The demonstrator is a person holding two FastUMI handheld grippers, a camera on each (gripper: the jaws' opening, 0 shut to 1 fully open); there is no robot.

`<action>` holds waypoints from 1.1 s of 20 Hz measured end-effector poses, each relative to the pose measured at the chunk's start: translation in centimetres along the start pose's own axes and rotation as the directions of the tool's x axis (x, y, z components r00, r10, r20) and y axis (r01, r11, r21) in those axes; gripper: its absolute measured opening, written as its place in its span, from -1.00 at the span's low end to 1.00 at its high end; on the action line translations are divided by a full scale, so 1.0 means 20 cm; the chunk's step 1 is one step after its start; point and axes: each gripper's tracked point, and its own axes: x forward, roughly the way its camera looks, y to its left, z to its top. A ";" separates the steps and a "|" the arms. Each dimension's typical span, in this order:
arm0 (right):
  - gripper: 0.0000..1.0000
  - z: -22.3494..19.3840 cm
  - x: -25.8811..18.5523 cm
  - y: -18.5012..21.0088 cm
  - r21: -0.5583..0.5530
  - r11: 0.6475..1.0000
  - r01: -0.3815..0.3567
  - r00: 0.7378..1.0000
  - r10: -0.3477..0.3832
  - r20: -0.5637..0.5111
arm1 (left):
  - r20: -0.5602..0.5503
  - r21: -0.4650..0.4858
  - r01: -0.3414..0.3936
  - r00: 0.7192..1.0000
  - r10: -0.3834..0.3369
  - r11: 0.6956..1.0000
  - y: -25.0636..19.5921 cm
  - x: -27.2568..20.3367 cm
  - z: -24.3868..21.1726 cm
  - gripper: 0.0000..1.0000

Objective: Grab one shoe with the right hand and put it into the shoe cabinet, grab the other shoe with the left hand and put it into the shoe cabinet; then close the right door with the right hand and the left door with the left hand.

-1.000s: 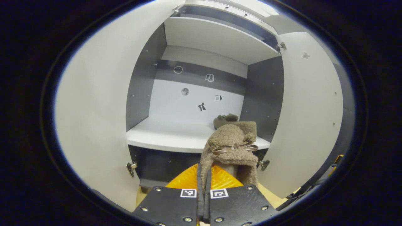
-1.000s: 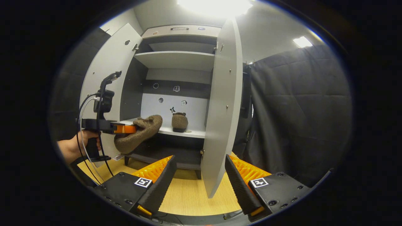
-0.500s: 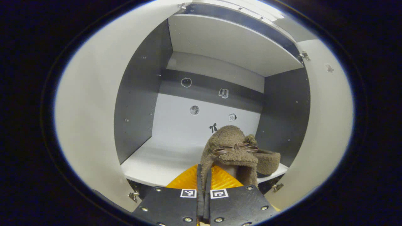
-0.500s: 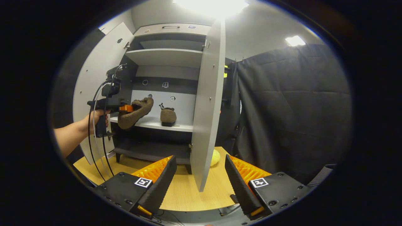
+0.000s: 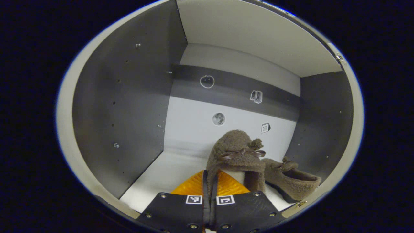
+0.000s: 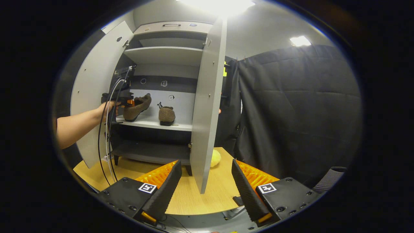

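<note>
Already one fuzzy brown slipper (image 5: 288,181) sits shelved; beside it, the pinched-together left gripper (image 5: 209,194) holds its mate (image 5: 237,155), right gripper (image 6: 205,184) agape, empty, doors unclosed.

a white shelf (image 6: 152,123) inside the cabinet (image 6: 168,42) carries one brown shoe (image 6: 166,115) toward its right end (sole down). the cabinet stands on a wooden floor (image 6: 190,197), where something yellow (image 6: 214,158) lies.
</note>
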 end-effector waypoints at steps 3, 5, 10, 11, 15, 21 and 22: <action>0.94 0.00 0.00 -0.02 0.001 1.000 0.005 1.000 -0.005 -0.003 | 0.000 0.009 0.007 1.000 -0.007 1.000 -0.01 0.03 0.00 -0.81; 0.96 0.01 0.00 -0.03 0.007 1.000 0.001 1.000 -0.001 0.000 | 0.023 0.021 0.021 0.999 -0.022 1.000 -0.02 0.03 0.03 -0.13; 0.95 0.08 0.03 -0.07 0.016 1.000 -0.015 0.999 0.015 0.034 | 0.099 0.112 0.054 0.993 -0.065 0.992 -0.13 -0.15 0.19 0.90; 0.95 0.10 0.04 -0.08 0.015 1.000 -0.023 0.999 0.023 0.041 | 0.114 0.130 0.055 0.991 -0.070 0.990 -0.14 -0.20 0.21 0.90; 0.95 0.16 0.07 -0.11 0.031 0.998 -0.060 0.996 0.058 0.069 | 0.158 0.173 0.065 0.983 -0.093 0.983 -0.19 -0.45 0.29 0.77; 0.94 0.21 0.13 -0.15 0.052 0.991 -0.122 0.989 0.117 0.095 | 0.174 0.177 0.071 0.979 -0.103 0.982 -0.19 -0.83 0.27 1.00; 0.95 0.22 0.14 -0.15 0.056 0.989 -0.137 0.986 0.131 0.101 | 0.174 0.178 0.068 0.980 -0.100 0.982 -0.19 -0.89 0.25 1.00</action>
